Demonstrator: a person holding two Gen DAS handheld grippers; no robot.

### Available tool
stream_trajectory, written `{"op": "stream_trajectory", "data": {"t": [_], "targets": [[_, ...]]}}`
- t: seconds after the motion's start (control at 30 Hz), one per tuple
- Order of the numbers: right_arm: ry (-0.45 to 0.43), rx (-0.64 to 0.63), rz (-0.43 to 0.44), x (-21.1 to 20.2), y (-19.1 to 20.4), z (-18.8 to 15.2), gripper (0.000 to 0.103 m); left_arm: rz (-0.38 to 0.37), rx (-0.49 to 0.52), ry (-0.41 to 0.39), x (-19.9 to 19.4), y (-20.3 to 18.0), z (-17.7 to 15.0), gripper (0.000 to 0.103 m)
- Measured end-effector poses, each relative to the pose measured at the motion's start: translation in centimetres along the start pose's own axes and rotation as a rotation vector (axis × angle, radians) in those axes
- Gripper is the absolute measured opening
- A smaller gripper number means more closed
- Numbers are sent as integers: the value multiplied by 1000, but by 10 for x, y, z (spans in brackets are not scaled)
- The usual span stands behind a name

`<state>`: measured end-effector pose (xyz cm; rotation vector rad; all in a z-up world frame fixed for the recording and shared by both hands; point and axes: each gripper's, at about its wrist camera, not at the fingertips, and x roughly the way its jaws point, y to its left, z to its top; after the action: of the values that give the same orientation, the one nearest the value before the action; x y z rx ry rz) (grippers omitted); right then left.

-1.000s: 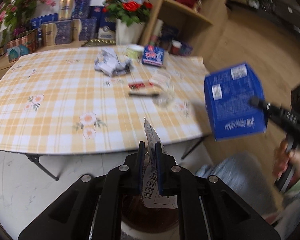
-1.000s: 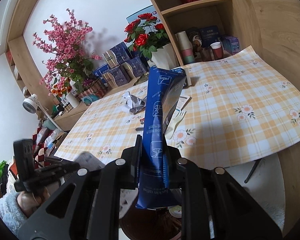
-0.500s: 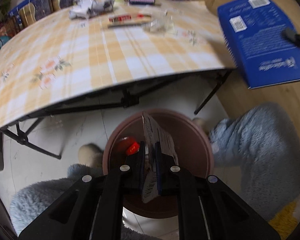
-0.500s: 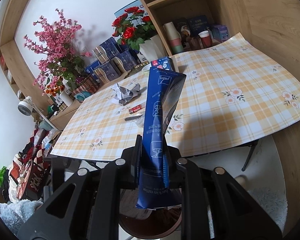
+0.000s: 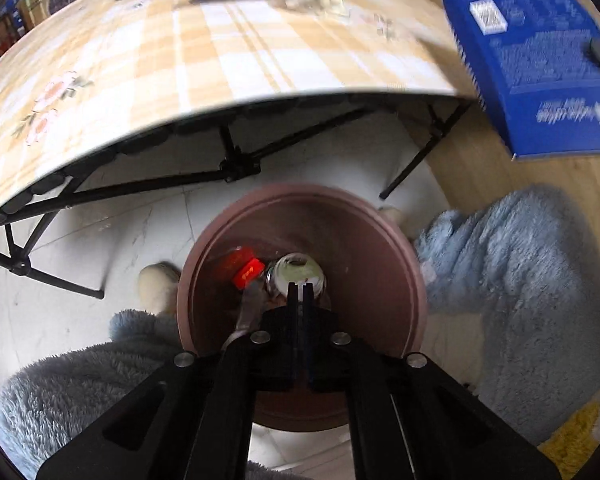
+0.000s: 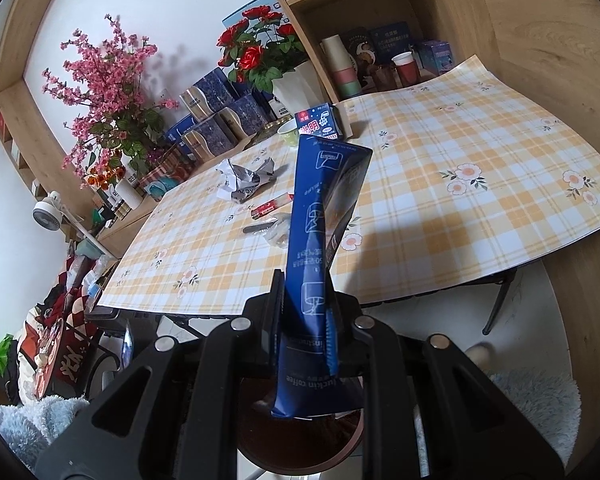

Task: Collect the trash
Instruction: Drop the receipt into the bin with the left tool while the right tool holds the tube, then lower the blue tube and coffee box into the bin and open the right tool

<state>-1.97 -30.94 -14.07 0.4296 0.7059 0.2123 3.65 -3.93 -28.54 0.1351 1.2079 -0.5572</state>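
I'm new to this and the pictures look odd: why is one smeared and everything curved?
Left wrist view: motion blur smears the table edge and blue box; the bin and left gripper stay sharper. Right wrist view: crisp, daylight, the box casting a soft shadow on the cloth. Both views: fisheye lenses bend straight edges, with dark corners.

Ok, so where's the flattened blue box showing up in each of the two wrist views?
Left wrist view: the blue box fills the upper right corner, broad printed face toward the camera.
Right wrist view: the same box stands edge-on at centre, clamped in the right gripper.
Shared landmark: the brown bin, centre in the left view, bottom centre behind the fingers in the right.
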Motion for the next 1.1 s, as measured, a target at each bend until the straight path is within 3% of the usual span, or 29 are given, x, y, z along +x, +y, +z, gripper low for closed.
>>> {"op": "stream_trajectory", "data": {"t": [0.03,0.07,0.1,0.17,0.33,0.5,0.7,0.87,1.1], "targets": [[1,0,1,0,1,0,20,-5,-14,-30,-6,2,1,9],[3,-3,5,1,2,0,20,-3,-27,-59,-12,4,1,21],[6,-6,9,1,3,-1,20,-3,-39,-86,-16,5,2,43],[13,-12,19,3,4,-1,20,-12,-75,-182,-36,10,2,62],[45,-40,58,9,13,-4,20,-6,-150,-384,-82,25,0,88],[136,-105,141,19,33,-15,20,61,-179,-500,-116,36,-9,95],[294,-190,208,35,54,-41,20,116,-215,-603,-140,43,-23,97],[415,-231,213,53,64,-63,20,165,-231,-643,-144,41,-34,97],[517,-217,127,100,50,-81,20,192,-232,-651,-142,40,-35,97]]}}
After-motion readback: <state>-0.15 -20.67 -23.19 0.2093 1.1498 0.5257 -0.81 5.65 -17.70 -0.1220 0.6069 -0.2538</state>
